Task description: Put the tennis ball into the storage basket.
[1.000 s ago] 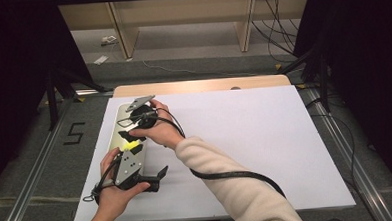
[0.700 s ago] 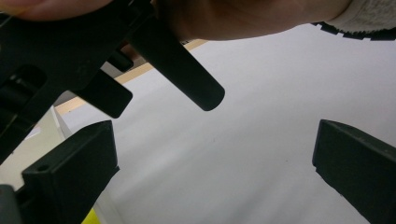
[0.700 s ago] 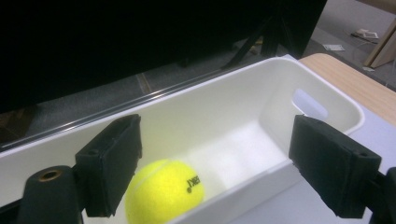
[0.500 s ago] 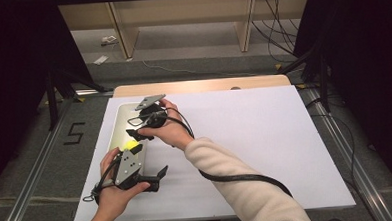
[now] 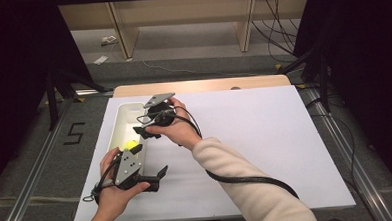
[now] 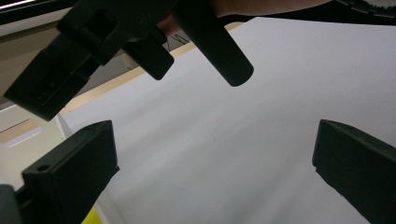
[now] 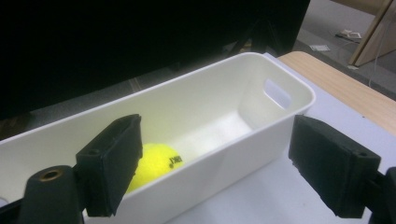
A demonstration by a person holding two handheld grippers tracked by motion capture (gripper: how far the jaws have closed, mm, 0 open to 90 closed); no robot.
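A long white bin [image 5: 118, 120] stands at the left side of the white table sheet [image 5: 265, 137]. A yellow tennis ball [image 5: 131, 143] lies inside it near its front end; the right gripper view shows the ball [image 7: 156, 161] on the bin's floor behind the near wall [image 7: 224, 154]. My right gripper [image 5: 143, 127] hovers beside the bin's right rim, jaws pointing at it, open and empty [image 7: 219, 140]. My left gripper [image 5: 148, 161] is held low at the bin's front corner, jaws wide open over bare sheet [image 6: 215, 144]. The right gripper [image 6: 154, 42] looms above it there.
The wooden table edge [image 5: 203, 85] runs along the back of the sheet. Wooden shelf legs [image 5: 118, 34] and cables stand on the floor beyond. A black cable [image 5: 247, 178] trails from the right gripper across the sheet. Metal rails [image 5: 32, 187] flank the table.
My right gripper has drifted a little to the right, away from above the bin. The left gripper and the ball have stayed where they were.
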